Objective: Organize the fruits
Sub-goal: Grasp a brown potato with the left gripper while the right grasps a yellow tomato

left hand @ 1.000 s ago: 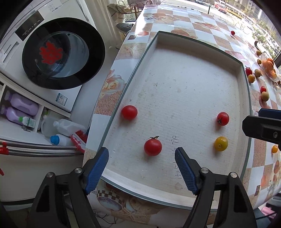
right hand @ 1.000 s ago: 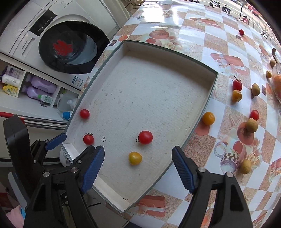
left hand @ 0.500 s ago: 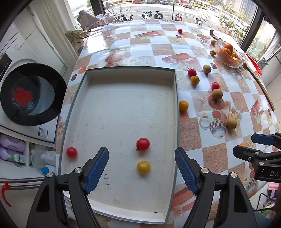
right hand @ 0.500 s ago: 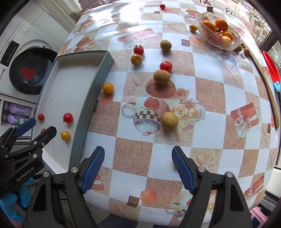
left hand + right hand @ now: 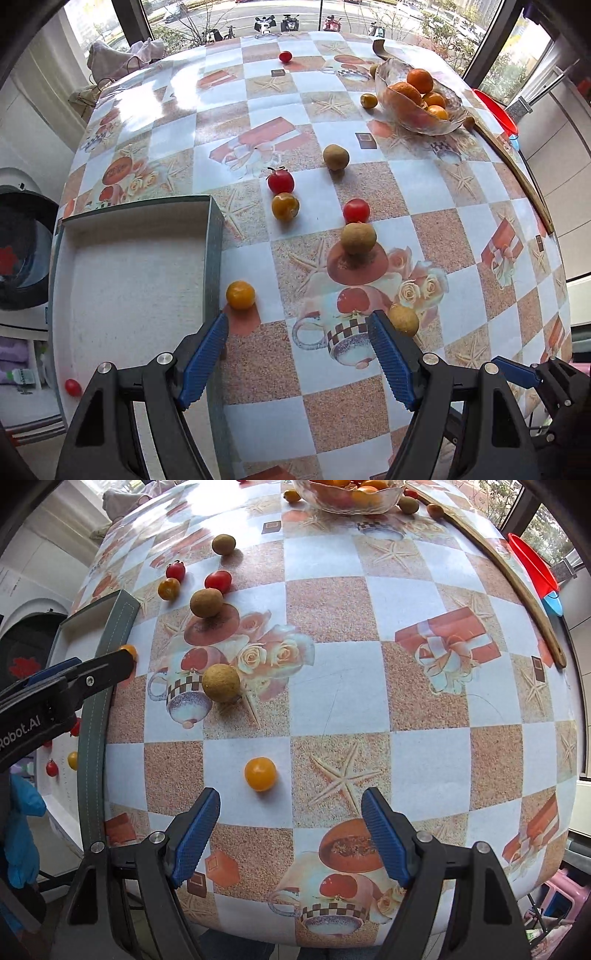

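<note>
My left gripper (image 5: 297, 345) is open and empty above the tablecloth, just right of the tray's (image 5: 212, 258) right wall. A yellow tomato (image 5: 240, 294) lies just beyond its left finger, a brown fruit (image 5: 403, 319) by its right finger. Red tomatoes (image 5: 281, 181) (image 5: 356, 210), a yellow one (image 5: 285, 206) and brown fruits (image 5: 358, 238) (image 5: 335, 157) lie farther off. My right gripper (image 5: 290, 821) is open and empty; a yellow tomato (image 5: 260, 773) lies just ahead between its fingers. The tray (image 5: 96, 709) holds small tomatoes (image 5: 51, 767).
A glass bowl of oranges (image 5: 419, 98) stands at the table's far right, with a curved wooden stick (image 5: 513, 173) along the right edge. A washing machine (image 5: 22, 254) is left of the table. The left gripper shows in the right wrist view (image 5: 62, 696).
Both grippers have swung right, away from the tray and over the tablecloth with the loose fruit. Both stayed open and empty.
</note>
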`<state>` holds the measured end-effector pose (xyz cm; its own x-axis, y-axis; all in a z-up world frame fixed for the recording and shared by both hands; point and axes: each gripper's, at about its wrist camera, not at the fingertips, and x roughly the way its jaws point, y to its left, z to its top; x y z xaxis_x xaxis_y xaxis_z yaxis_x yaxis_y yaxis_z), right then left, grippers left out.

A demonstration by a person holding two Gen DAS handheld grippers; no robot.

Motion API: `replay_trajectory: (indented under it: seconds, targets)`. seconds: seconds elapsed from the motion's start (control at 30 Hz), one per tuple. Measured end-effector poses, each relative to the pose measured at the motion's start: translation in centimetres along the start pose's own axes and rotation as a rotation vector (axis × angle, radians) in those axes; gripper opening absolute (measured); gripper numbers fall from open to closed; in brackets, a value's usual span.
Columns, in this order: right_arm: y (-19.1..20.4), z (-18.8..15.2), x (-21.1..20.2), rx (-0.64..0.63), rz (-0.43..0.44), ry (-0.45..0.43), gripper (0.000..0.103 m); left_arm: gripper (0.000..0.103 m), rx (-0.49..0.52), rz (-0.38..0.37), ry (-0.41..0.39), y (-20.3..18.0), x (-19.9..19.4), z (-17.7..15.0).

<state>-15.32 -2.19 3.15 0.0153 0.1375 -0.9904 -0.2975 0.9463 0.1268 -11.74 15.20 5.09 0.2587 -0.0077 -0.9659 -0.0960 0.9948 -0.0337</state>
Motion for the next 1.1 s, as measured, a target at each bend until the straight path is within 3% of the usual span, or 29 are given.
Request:
replay_trajectory:
  seconds: [0.17, 0.27, 0.5, 0.6, 0.73, 0.8, 0.93, 0.97, 1.0, 1.1]
  targets:
    - [0.6, 0.2, 0.3, -0.04, -0.003, -0.024, 0.08, 0.079, -0.034, -0.016, 0.024, -1.2, 2.2, 2.0]
    - [1.1, 0.5, 0.6, -0.044, 0.002, -0.029, 0.072, 0.079, -0.035, -0.019, 0.034, -1.9, 3.2, 2.9]
    - [3.2, 1.9, 2.3, -0.069, -0.005, -0.013, 0.062, 0.078, -0.045, -0.02, 0.062, -3.1, 5.4, 4.0]
    - [3.8, 1.9, 2.4, -0.092, -0.016, -0.016, 0.059, 0.068, -0.04, -0.017, 0.075, -3.5, 6.0, 4.2]
    - [4.1, 1.2, 2.6, -0.136, -0.033, -0.012, 0.057, 0.068, -0.049, -0.009, 0.068, -3.7, 6.1, 4.2]
    - [4.6, 1.0, 2.7, -0.151, -0.035, -0.013, 0.048, 0.067, -0.061, -0.013, 0.063, -3.6, 6.0, 4.1]
    - [4.9, 1.2, 2.8, -0.156, 0.007, -0.001, 0.022, 0.046, -0.052, 0.014, 0.046, -2.9, 5.8, 4.4]
    - [5.1, 1.2, 2.9, -0.157, 0.005, 0.0, 0.02, 0.034, -0.05, 0.015, 0.041, -2.6, 5.7, 4.5]
    - [5.3, 1.2, 2.8, -0.159, 0.009, -0.001, 0.02, 0.03, -0.052, 0.0, 0.039, -2.3, 5.5, 4.7]
    - [5.1, 1.5, 2.6, -0.129, 0.057, 0.005, 0.02, 0.03, -0.074, -0.035, 0.036, -1.4, 5.0, 4.6]
